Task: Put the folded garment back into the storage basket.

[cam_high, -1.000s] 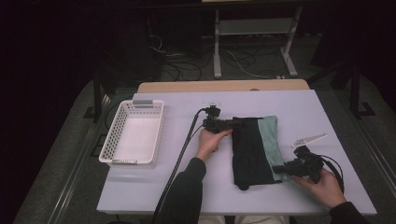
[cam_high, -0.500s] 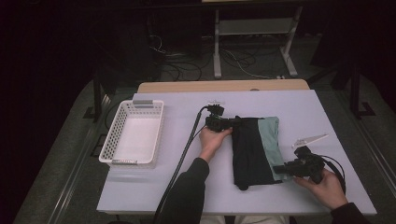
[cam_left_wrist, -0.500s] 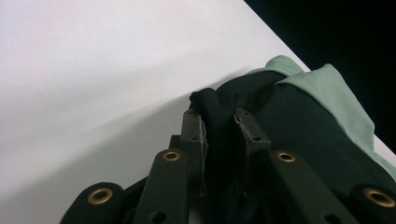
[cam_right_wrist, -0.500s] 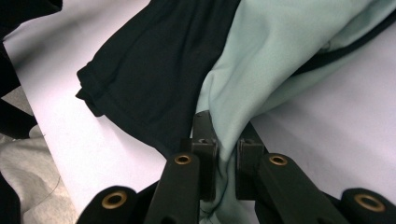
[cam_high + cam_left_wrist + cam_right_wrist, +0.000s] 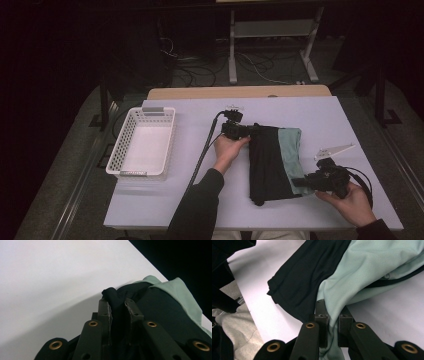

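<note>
A big white table (image 5: pixel 165 200) fills the middle of the room, and a person sits at its 6 o'clock edge with both arms reaching onto it. Over at 9 o'clock on the table sits a white basket (image 5: pixel 120 150) with holes in its sides, well apart from everything else; nothing seems to be in it, so I think it may be waiting for something to go in. Near the middle, a bit toward 3 o'clock, lies a folded cloth (image 5: pixel 267 160), black on top with a light green layer peeking out along its 3 o'clock side. The left gripper (image 5: pixel 245 131) is at the cloth's 11 o'clock corner, and its two black jaws are squeezed tight on a little bunch of the black cloth. The right gripper (image 5: pixel 306 181) is down at the cloth's 4 o'clock corner, and its jaws are pinched on the green layer. Holding two far-apart corners like this looks to me like a good way to lift or fold the cloth without it flopping. A thick black cable (image 5: pixel 202 155) runs from the left gripper back toward 6 o'clock. A small pale three-cornered plate (image 5: pixel 334 150) sticks up by the right gripper. I can't read any words or labels on the cloth, the basket or the table.
</note>
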Tool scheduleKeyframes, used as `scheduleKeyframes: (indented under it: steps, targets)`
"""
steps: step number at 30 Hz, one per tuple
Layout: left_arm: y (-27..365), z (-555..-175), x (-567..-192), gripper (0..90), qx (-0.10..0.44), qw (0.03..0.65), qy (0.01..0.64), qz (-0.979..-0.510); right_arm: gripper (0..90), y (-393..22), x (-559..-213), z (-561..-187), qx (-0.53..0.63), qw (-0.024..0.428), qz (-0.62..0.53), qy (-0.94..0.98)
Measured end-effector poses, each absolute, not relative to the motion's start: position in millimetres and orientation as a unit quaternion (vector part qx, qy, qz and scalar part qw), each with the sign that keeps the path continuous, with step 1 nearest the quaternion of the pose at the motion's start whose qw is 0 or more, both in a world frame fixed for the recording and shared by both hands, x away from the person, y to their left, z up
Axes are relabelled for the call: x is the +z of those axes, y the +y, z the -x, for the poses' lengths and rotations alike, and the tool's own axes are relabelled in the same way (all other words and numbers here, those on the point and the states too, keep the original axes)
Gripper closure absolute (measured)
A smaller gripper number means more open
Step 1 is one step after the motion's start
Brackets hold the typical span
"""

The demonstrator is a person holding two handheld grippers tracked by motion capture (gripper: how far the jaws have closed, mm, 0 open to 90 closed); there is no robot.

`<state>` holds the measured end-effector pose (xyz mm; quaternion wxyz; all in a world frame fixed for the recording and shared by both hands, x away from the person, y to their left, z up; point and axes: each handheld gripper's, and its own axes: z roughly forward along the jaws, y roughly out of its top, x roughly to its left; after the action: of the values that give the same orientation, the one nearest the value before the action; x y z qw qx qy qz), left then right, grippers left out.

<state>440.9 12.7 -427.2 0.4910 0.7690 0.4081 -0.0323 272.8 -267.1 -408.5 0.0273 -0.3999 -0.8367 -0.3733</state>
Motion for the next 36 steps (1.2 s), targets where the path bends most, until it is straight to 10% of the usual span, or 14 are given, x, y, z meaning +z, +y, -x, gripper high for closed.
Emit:
scheduleKeyframes:
  steps: [36]
  targets:
    - [68.4,-430.1,-346.1,76.2,-0.001,0.494,0.418,-0.762,81.6,-212.5,-360.0,-274.9,-0.418,0.038,0.366,-0.831]
